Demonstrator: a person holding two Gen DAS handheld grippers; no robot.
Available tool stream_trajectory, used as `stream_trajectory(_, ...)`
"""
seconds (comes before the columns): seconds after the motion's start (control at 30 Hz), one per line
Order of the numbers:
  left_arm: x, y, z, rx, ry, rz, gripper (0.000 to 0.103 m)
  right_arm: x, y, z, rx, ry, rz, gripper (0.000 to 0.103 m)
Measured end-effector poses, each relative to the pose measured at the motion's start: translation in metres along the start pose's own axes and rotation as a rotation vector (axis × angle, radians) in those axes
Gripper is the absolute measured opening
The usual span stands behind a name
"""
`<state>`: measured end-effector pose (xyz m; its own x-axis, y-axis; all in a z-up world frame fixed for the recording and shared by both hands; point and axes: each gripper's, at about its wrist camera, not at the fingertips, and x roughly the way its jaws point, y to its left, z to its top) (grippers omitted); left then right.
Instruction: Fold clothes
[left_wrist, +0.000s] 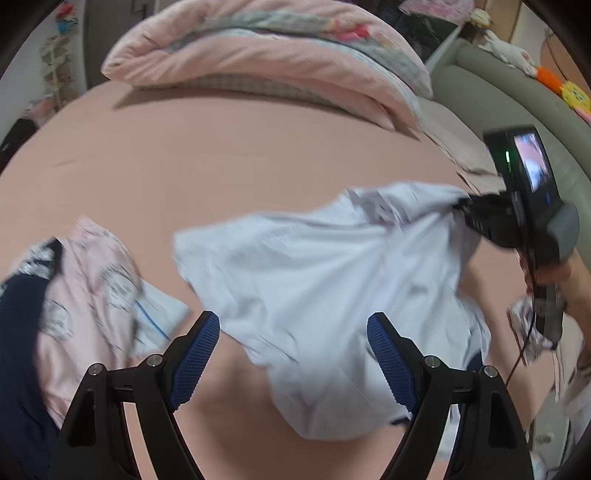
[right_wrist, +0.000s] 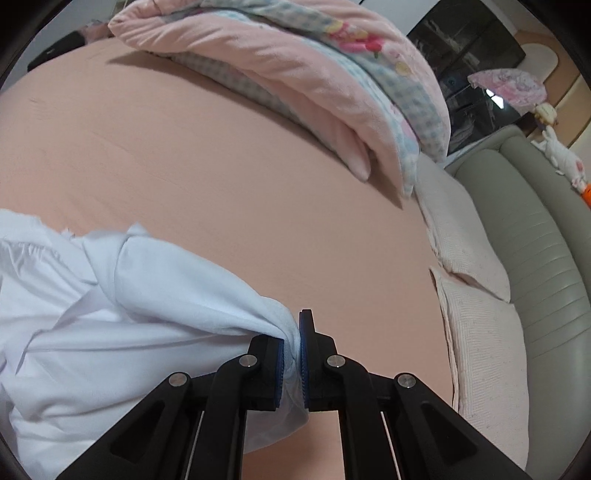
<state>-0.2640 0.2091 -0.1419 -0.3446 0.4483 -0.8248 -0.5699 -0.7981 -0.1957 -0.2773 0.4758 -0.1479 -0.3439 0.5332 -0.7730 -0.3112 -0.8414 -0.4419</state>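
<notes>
The white shirt (left_wrist: 314, 280) is lifted partly off the pink bed (left_wrist: 184, 162), loose and crumpled, not yet in a flat shape. The right tool (right_wrist: 298, 354) is closed on a bunched edge of it, probably to pull the cloth open for spreading. The left tool (left_wrist: 293, 354) has its jaws wide apart and empty, and the shirt hangs just in front of them. To the left of this tool lies a pile of other clothes (left_wrist: 74, 295), pink and dark. Behind is a rolled quilt (left_wrist: 258, 62). No container is visible.
</notes>
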Motion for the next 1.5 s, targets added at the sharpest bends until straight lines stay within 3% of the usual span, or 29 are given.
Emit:
stream_trajectory(0.07, 0.006, -0.006, -0.009, -0.004, 0.022, -0.013, 0.082, 0.002, -0.008, -0.005, 0.050, 0.035, 0.073, 0.008)
stream_trajectory(0.13, 0.010, -0.011, -0.014, -0.006, 0.030, -0.032, 0.082, 0.000, -0.010, -0.011, 0.066, 0.066, 0.125, 0.019)
stream_trajectory(0.2, 0.012, -0.015, -0.021, -0.014, 0.035, -0.039, 0.082, -0.008, -0.009, -0.019, 0.055, 0.065, 0.134, 0.047)
stream_trajectory(0.27, 0.010, -0.017, -0.026, -0.027, 0.028, -0.048, 0.082, -0.023, -0.008, -0.029, 0.060, 0.048, 0.149, 0.056)
stream_trajectory(0.47, -0.002, -0.023, -0.035, -0.022, -0.006, -0.059, 0.083, -0.068, -0.007, -0.065, 0.145, 0.026, 0.257, 0.058)
stream_trajectory(0.57, -0.005, -0.030, -0.038, -0.016, -0.017, -0.052, 0.083, -0.095, -0.007, -0.087, 0.182, -0.026, 0.314, 0.058)
stream_trajectory(0.77, -0.008, -0.037, -0.044, -0.021, -0.018, -0.077, 0.084, -0.126, 0.012, -0.120, 0.175, -0.094, 0.270, 0.065)
stream_trajectory(0.93, -0.009, -0.042, -0.052, -0.001, -0.028, -0.037, 0.084, -0.123, 0.024, -0.135, 0.178, -0.060, 0.291, 0.065)
stream_trajectory(1.37, 0.003, -0.050, -0.073, -0.030, 0.001, -0.075, 0.084, -0.102, 0.050, -0.167, 0.235, 0.052, 0.356, 0.065)
stream_trajectory(1.5, 0.004, -0.048, -0.080, -0.047, 0.009, -0.092, 0.084, -0.091, 0.064, -0.163, 0.220, 0.101, 0.250, 0.065)
